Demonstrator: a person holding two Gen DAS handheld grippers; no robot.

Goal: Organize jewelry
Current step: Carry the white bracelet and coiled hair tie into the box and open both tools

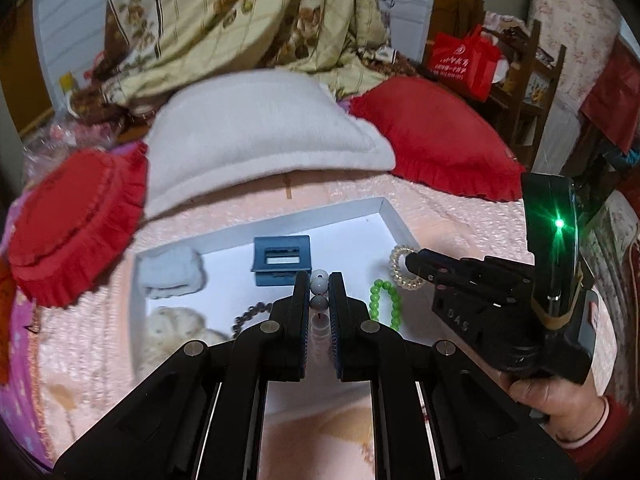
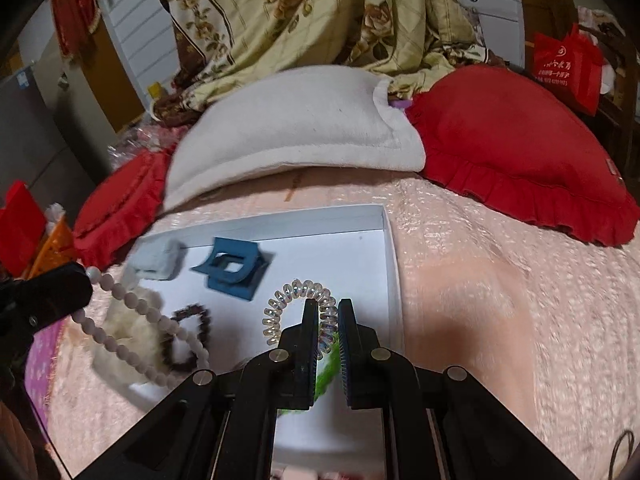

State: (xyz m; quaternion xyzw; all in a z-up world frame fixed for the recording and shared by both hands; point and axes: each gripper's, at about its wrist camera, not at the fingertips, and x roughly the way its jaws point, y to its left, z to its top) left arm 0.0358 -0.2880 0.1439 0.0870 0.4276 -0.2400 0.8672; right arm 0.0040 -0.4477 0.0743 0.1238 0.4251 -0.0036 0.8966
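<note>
On the pink bed (image 2: pixel 480 280), the left tool (image 1: pixel 319 280) pinches a pale bead necklace (image 2: pixel 132 304); the right tool (image 2: pixel 329 308) grips a spiral hair tie (image 2: pixel 280 300) (both over the white tray (image 2: pixel 390 264)).

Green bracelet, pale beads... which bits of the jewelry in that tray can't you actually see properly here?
- Green bead bracelet: right wrist view, mostly hidden behind the right gripper; blurred.
- Pale bead strand: left wrist view, only a few beads show between the left gripper fingers.
- Dark bead bracelet: left wrist view, partly covered by the gripper.
</note>
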